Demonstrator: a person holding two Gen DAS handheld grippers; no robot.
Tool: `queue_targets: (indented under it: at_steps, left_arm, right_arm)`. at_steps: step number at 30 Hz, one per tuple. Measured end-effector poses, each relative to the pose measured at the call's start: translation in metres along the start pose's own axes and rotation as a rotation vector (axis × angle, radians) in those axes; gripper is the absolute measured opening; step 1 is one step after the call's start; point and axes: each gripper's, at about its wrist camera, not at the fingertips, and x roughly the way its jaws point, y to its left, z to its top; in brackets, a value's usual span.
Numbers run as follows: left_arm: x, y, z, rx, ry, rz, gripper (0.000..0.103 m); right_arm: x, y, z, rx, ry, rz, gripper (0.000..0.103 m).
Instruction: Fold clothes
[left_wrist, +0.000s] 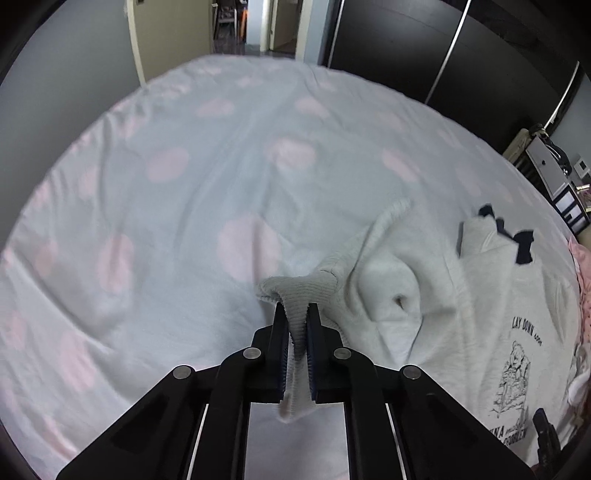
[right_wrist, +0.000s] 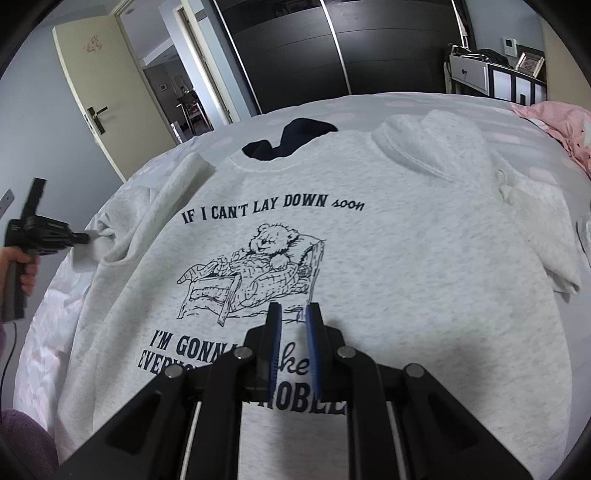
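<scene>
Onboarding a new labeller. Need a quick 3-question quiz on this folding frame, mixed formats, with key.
1. True or false: the left gripper is shut on the sweatshirt cuff.
2. The right gripper is: A) clamping the hood, B) slightly open over the print, holding nothing, C) out of view.
3. Fill in: the dark garment lies by the sweatshirt's ____.

Key: 1 true; 2 B; 3 neckline.

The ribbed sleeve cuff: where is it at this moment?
In the left wrist view, the sleeve cuff sits low centre, pinched in the left gripper, left of the sweatshirt on the bed.
</scene>
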Motion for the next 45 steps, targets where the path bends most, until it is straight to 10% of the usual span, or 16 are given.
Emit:
queue_targets:
  at_steps: [12, 19, 23, 41, 45]
  left_arm:
    - [-0.118, 0.113, 0.044, -0.082, -0.169, 0.238, 0.003]
    - [-0.079, 0.122, 0.02, -0.085, -0.082, 0.066, 0.009]
    - [-0.044, 0.111, 0.019, -0.118, -0.05, 0.011, 0.037]
    - [0.094, 0.101, 0.016, -0.23, 0.051, 0.014, 0.038]
    - [0.088, 0.089, 0.017, -0.184, 0.038, 0.074, 0.013]
  right_arm:
    - [-0.011, -0.01, 0.003, 0.046, -0.021, -0.018, 0.014]
    - [-0.001, -0.007, 0.0, 0.039, 0.009, -0.027, 0.014]
    - [0.004, -0.007, -0.004, 0.03, 0.029, -0.045, 0.014]
    - [0.033, -0.013, -0.006, 0.04, 0.074, -0.056, 0.014]
    - [0.035, -0.013, -0.006, 0.035, 0.069, -0.057, 0.015]
